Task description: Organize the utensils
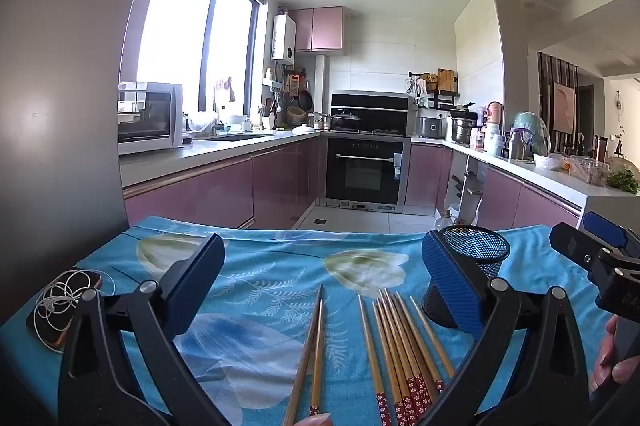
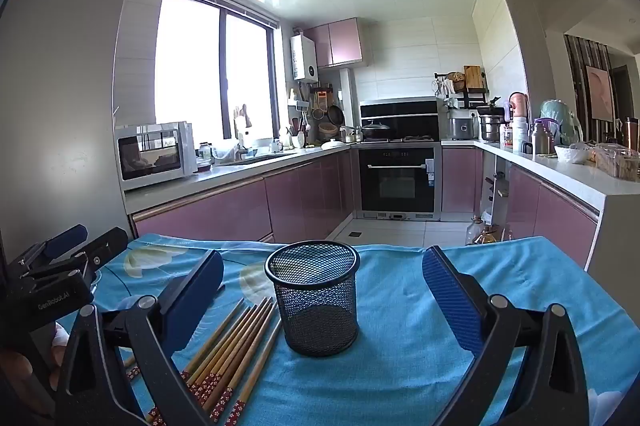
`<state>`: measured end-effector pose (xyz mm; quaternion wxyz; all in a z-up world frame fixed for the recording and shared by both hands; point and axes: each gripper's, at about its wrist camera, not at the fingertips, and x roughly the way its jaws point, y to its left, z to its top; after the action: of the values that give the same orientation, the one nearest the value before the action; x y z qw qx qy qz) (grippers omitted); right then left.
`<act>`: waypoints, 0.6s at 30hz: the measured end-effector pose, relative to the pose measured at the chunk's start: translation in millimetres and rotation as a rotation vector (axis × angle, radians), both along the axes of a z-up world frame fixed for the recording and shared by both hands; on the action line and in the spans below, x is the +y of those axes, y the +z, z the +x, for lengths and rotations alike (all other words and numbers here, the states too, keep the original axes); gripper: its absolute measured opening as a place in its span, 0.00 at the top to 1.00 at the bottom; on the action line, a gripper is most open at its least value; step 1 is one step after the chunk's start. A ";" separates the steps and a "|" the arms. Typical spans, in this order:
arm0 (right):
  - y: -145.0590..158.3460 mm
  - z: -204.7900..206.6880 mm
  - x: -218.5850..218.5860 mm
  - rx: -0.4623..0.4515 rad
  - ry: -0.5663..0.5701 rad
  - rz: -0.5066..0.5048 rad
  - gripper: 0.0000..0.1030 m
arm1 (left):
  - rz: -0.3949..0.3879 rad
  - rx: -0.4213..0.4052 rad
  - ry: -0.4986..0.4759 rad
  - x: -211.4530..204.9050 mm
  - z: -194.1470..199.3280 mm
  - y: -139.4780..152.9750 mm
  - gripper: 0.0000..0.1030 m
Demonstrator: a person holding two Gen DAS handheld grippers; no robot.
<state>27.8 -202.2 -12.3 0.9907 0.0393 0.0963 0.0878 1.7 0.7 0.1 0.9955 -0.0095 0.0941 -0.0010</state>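
Several wooden chopsticks [image 1: 400, 342] with red patterned ends lie in a loose bundle on the blue floral cloth [image 1: 264, 290]; two more chopsticks [image 1: 312, 354] lie apart to their left. A black mesh holder [image 2: 314, 296] stands upright and empty just right of the bundle [image 2: 232, 342]. My left gripper [image 1: 320, 282] hovers open above the chopsticks, nothing between its fingers. My right gripper [image 2: 322, 282] is open too, its jaws spread wide on either side of the holder without touching it. The holder [image 1: 476, 266] sits behind my left gripper's right finger.
A phone with white earphones [image 1: 64, 302] lies at the cloth's left edge. Beyond the table's far edge is a kitchen with pink cabinets, an oven [image 1: 364, 166] and crowded counters [image 1: 560, 170]. A person's fingers [image 1: 612, 362] hold the right gripper's handle.
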 end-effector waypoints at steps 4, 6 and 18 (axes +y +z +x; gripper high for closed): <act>-0.1 0.4 -0.5 0.004 0.001 0.005 0.06 | 0.008 -0.009 -0.002 -1.7 0.4 -0.3 0.06; -0.2 0.5 -0.5 0.004 0.001 0.004 0.06 | 0.013 -0.012 -0.003 -1.2 -0.1 -1.6 0.06; -0.1 1.9 -8.6 -0.001 0.002 0.007 0.06 | -0.021 0.001 -0.012 4.8 2.0 -3.1 0.06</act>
<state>29.7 -210.8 -12.4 0.9905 0.0424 0.0955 0.0893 3.7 5.5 -3.0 0.9953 -0.0195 0.0948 -0.0079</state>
